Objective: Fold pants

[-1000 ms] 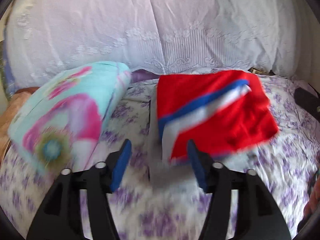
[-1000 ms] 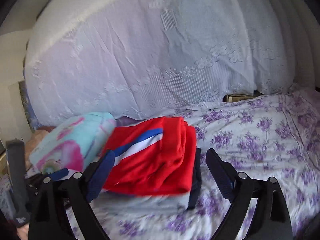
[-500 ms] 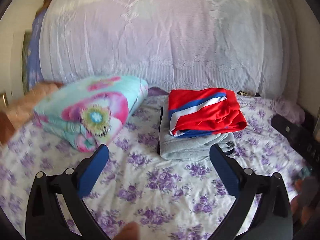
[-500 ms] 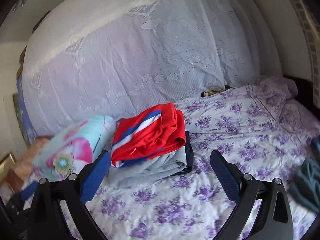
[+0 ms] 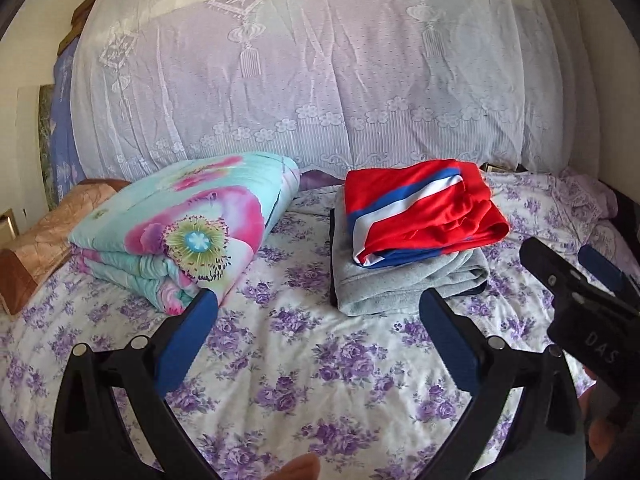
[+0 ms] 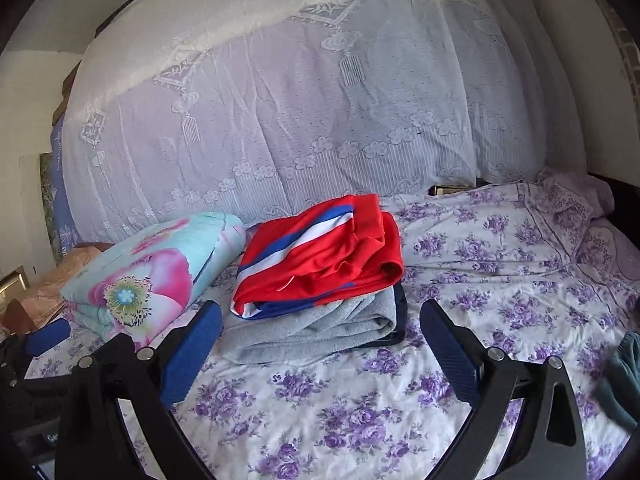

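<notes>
Folded red pants (image 5: 420,212) top the stack; both tongs, left (image 5: 318,320) and right (image 6: 320,328), gape empty; next, reach wide for the teal garment (image 6: 624,376).

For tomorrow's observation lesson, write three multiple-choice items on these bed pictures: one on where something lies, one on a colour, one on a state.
1. Where do the red pants lie?
A. On the folded grey garment
B. On the floral quilt
C. Between the left tool's fingers

2. What colour are the stripes on the red pants?
A. Green and yellow
B. Blue and white
C. Black and orange

3. What state is the left tool in?
A. Shut on the red pants
B. Shut on the bedsheet
C. Open, holding nothing

Answers:
1 A: the red pants rest on top of the grey garment, beside the quilt.
2 B: a blue band and a white band run across the red cloth.
3 C: its jaws stand wide apart above the purple-flowered bedsheet, with no cloth between them.
</notes>
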{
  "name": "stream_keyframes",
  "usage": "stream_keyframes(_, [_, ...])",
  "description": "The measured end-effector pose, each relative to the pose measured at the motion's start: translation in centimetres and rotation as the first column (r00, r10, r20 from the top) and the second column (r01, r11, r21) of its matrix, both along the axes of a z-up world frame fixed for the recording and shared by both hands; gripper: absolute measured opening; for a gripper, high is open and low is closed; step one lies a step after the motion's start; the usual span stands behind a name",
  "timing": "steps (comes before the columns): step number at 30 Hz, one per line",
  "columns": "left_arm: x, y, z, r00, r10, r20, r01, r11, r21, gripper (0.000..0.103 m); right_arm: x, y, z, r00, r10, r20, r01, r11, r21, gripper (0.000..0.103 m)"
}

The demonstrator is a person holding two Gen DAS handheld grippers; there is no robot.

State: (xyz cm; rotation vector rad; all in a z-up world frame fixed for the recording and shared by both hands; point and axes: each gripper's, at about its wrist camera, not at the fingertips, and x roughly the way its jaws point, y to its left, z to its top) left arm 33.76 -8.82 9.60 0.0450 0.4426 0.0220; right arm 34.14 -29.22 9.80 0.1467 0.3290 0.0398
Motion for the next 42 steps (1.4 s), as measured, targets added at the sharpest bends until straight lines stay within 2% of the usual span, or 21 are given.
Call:
stream_keyframes(8, [-0.1,-1.6,-0.5,0.999,-0.033,0.004,0.032,0.997,0.077,0.098,0.5,0.7,-0.7,0.999,0.018,-0.036,-0.018,1.0,-0.018,0.1])
stream_keyframes(11, [-0.1,-1.7,-0.5,0.999,-0.043,-0.001,0.043,0.997,0.067,0.098,0.3,0.7,-0.5,1.0,0.0,-0.02,-0.001,0.999,-0.032,0.1])
stream_keyframes(16, [-0.2,-1.3,-0.4,0.999,-0.049,-0.006,0.049,0.998,0.04,0.098,-0.4,0.7,0.2,0.998,-0.064,0.023,0.067,0.992,-0.108,0.1])
stream_keyframes(19, [-0.1,-1.2,-0.4,0.999,-0.043,-0.007,0.043,0.998,0.044,0.098,-0.2,0.5,0.3,0.997,-0.077,0.017,0.079,0.988,-0.131,0.1])
stream_keyframes(22, [0.0,-0.9,-0.4,0.998,-0.054,-0.017,0.054,0.998,0.008,0.098,0.3,0.4,0.0,0.997,-0.08,-0.007,0.078,0.987,-0.142,0.1])
stream_keyframes(26, [0.2,-0.3,-0.3,0.998,-0.052,-0.032,0.051,0.998,-0.034,0.098,0.4,0.6,-0.3,0.998,-0.051,-0.025,0.047,0.99,-0.13,0.1])
stream_keyframes(30, [0.1,-0.3,-0.3,1.0,-0.029,-0.011,0.029,1.0,-0.005,0.098,0.6,0.9,-0.5,0.998,-0.035,-0.043,0.029,0.992,-0.124,0.1])
stream_keyframes(34, [0.0,-0.2,-0.2,0.999,-0.04,0.002,0.04,0.999,-0.014,0.098,0.7,0.7,-0.6,0.999,-0.024,-0.049,0.019,0.995,-0.1,0.1])
stream_keyframes(38, [-0.6,-1.0,0.0,0.999,-0.018,0.045,0.016,0.998,0.058,0.098,0.7,0.7,-0.5,0.998,-0.034,-0.045,0.03,0.994,-0.105,0.1])
stream_keyframes(42, [-0.2,-0.6,0.2,0.999,-0.053,0.0,0.053,0.999,-0.005,0.098,0.7,0.3,-0.5,0.998,-0.021,-0.053,0.017,0.997,-0.07,0.1])
